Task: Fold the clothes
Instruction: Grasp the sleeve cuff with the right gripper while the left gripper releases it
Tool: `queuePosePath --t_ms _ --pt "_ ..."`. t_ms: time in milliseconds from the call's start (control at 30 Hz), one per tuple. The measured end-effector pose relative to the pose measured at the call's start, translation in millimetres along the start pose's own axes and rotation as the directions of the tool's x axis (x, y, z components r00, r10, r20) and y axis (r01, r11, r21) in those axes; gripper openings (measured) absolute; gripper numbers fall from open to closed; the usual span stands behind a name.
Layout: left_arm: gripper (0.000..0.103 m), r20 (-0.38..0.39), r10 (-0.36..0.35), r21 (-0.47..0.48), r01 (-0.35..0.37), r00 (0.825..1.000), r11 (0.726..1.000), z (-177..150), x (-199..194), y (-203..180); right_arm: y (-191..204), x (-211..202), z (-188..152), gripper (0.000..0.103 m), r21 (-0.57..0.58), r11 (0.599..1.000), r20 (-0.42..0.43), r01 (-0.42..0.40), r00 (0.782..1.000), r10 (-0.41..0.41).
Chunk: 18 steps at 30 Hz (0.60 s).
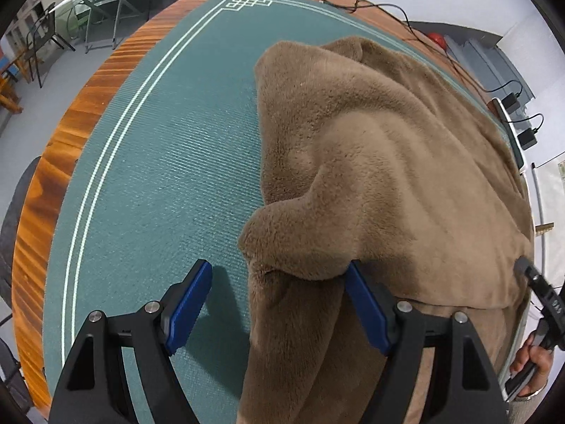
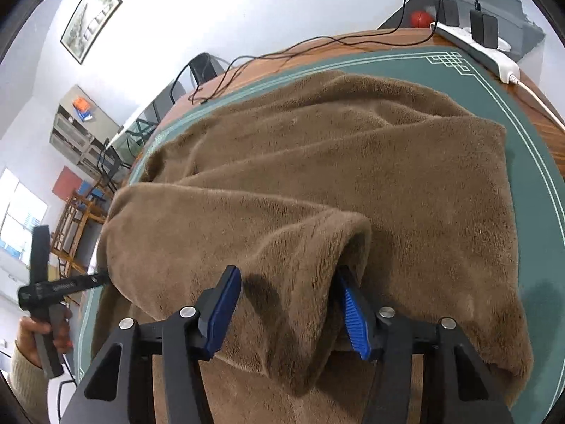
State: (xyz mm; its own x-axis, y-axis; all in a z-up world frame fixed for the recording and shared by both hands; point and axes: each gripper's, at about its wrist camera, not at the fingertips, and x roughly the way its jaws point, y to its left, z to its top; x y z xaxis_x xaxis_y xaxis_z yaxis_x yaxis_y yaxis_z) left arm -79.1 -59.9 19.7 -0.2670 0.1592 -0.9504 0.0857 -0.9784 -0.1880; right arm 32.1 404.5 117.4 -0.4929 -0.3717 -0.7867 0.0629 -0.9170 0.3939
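I see a brown fleece garment point(image 1: 370, 148) lying rumpled on a green mat point(image 1: 159, 162) that covers a wooden table point(image 1: 70, 120). My left gripper point(image 1: 277, 304) points steeply down at the garment's near left edge, its blue fingers point(image 1: 189, 305) spread wide; a fold of fleece lies between them, touching only the inner one. My right gripper point(image 2: 291, 309) straddles a raised fold of the same garment, fingers point(image 2: 222, 312) partly apart, fleece bunched between them; I cannot tell whether the pads press it. A white power strip point(image 2: 476, 47) sits at the table's far edge.
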Motion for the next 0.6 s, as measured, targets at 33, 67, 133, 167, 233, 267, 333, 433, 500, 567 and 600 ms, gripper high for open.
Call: queuePosePath --t_ms 33,67,133,167,233,267,333,433,500,567,600 --pt "0.081 0.002 0.006 0.003 -0.006 1.0 1.0 0.6 2.0 -0.9 -1.3 0.5 2.2 0.058 0.007 1.0 0.005 -0.011 1.0 0.011" --pt "0.081 0.006 0.013 0.004 -0.013 1.0 1.0 1.3 3.8 -1.8 -2.5 1.0 4.3 0.058 0.015 1.0 0.01 -0.023 1.0 0.023" --pt "0.081 0.009 0.022 0.005 -0.023 1.0 1.0 3.0 7.0 -3.7 -3.0 4.9 7.1 0.058 0.019 0.999 0.009 -0.032 0.999 0.031" --pt "0.081 0.011 0.029 0.007 -0.029 1.0 1.0 3.9 8.4 -4.8 -3.2 7.0 8.5 0.051 0.022 0.999 0.007 -0.036 0.999 0.036" --pt "0.081 0.016 0.04 0.013 -0.041 0.999 0.999 5.8 10.4 -7.7 -3.7 11.0 11.3 0.032 0.026 0.999 0.005 -0.044 0.999 0.044" --pt "0.081 0.016 0.044 0.016 -0.044 0.999 0.999 6.2 10.9 -8.6 -3.1 9.8 11.0 0.023 0.015 1.0 0.011 -0.027 1.0 0.027" --pt "0.081 0.016 0.045 0.013 -0.045 0.999 0.999 6.4 10.3 -8.6 -1.5 2.3 11.3 0.015 -0.005 1.0 0.041 0.009 0.999 -0.009" --pt "0.081 0.023 0.041 0.008 -0.041 0.999 0.999 4.2 6.4 -6.2 3.9 -38.1 14.9 0.013 -0.023 0.999 0.175 0.044 0.984 -0.039" --pt "0.081 0.032 0.036 0.012 -0.036 0.999 0.999 2.7 3.1 -6.7 8.9 -65.6 17.1 0.013 -0.041 0.995 0.254 0.09 0.964 -0.077" --pt "0.081 0.044 0.044 0.018 -0.045 0.998 0.999 1.8 0.8 -8.1 11.3 -90.1 18.8 0.013 -0.043 0.986 0.325 0.16 0.936 -0.137" --pt "0.081 0.05 0.057 0.021 -0.059 0.997 0.998 1.6 0.2 -9.3 9.5 -96.6 19.2 0.013 -0.033 0.982 0.344 0.187 0.924 -0.165"
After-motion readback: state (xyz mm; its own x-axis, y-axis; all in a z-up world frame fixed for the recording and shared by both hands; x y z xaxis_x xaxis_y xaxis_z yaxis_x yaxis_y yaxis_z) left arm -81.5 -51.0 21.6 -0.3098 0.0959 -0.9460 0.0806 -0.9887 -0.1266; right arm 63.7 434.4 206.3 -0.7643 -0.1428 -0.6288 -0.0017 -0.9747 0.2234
